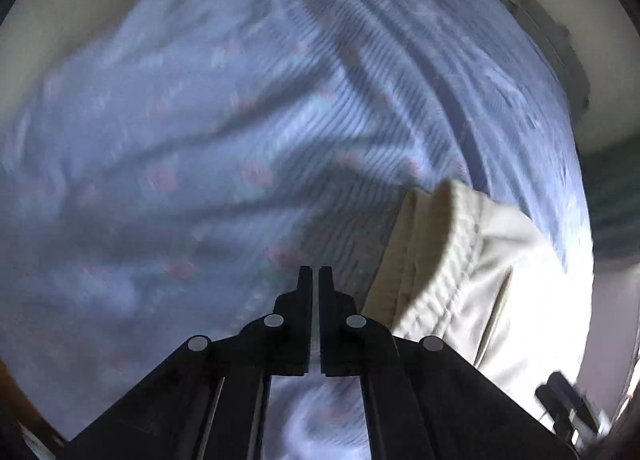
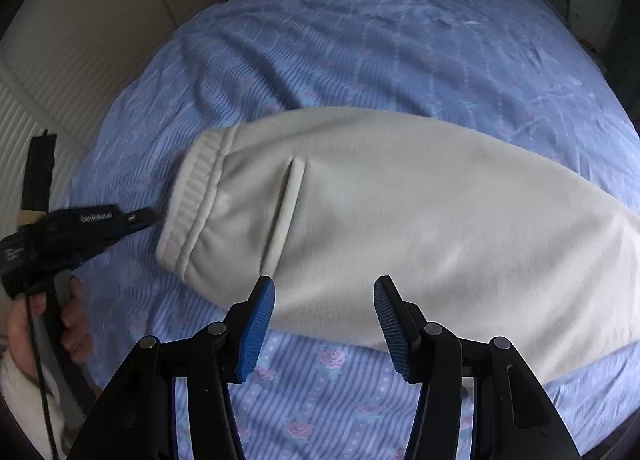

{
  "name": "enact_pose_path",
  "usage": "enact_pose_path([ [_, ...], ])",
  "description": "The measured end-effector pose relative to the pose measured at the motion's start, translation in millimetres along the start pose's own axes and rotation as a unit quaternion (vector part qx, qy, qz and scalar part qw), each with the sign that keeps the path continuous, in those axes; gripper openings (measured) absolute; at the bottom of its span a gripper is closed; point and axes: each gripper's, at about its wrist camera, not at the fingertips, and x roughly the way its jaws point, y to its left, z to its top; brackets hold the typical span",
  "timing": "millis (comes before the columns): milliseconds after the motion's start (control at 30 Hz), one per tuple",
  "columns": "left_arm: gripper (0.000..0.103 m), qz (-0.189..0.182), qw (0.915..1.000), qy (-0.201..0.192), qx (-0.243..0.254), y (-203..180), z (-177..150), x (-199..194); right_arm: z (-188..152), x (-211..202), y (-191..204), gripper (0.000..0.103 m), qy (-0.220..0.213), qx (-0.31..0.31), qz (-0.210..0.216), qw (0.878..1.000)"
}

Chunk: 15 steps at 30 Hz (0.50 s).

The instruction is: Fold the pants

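Pants (image 2: 400,212) lie on bedsheet (image 2: 320,400), right gripper (image 2: 324,292) open above

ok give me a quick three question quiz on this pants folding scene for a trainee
1. True or false: the left gripper is clamped on the cream pants.
2. Which end of the pants lies nearest the left gripper: A) ribbed waistband, B) a leg cuff, C) a zip fly?
3. Fill in: the right gripper hovers with its blue pads ____ over the near edge of the pants.

Key
1. False: its jaws are shut with nothing between them, beside the pants.
2. A, the waistband.
3. Open; the pants lie flat on the blue floral bedsheet.
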Motion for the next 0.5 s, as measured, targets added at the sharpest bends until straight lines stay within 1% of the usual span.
enact_pose_path([
  [33,0.024,0.014,0.9997,-0.008,0.019,-4,0,-9,0,-2,-3,0.053,-0.002,0.008,-0.001,1.000],
  [67,0.031,0.019,0.9982,-0.019,0.054,-15,0,-24,-1,-5,-6,0.053,-0.003,0.016,0.002,1.000],
  [100,0.042,0.013,0.9963,-0.027,0.080,-24,-3,-35,-3,-8,-9,0.053,-0.005,0.023,0.006,1.000],
  [133,0.048,0.010,0.9945,-0.032,0.099,-30,-6,-43,-4,-12,-11,0.053,-0.007,0.027,0.008,1.000],
  [200,0.051,0.016,0.9898,-0.040,0.136,-49,-15,-61,-9,-21,-14,0.053,-0.014,0.034,0.010,0.999],
  [233,0.057,0.018,0.9880,-0.044,0.147,-54,-21,-68,-11,-25,-14,0.053,-0.018,0.035,0.011,0.999],
  [267,0.059,0.024,0.9863,-0.044,0.157,-64,-26,-75,-13,-31,-16,0.055,-0.018,0.034,0.010,0.999],
  [300,0.061,0.029,0.9847,-0.043,0.166,-66,-35,-80,-16,-36,-16,0.060,-0.019,0.034,0.012,0.999],
  [367,0.063,0.029,0.9822,-0.039,0.181,-76,-47,-92,-20,-45,-18,0.064,-0.024,0.033,0.014,0.999],
  [433,0.071,0.029,0.9806,-0.031,0.191,-88,-60,-105,-25,-58,-22,0.066,-0.033,0.033,0.008,0.999],
  [500,0.075,0.035,0.9778,-0.032,0.204,-94,-68,-114,-28,-68,-28,0.073,-0.039,0.041,0.007,0.998],
])
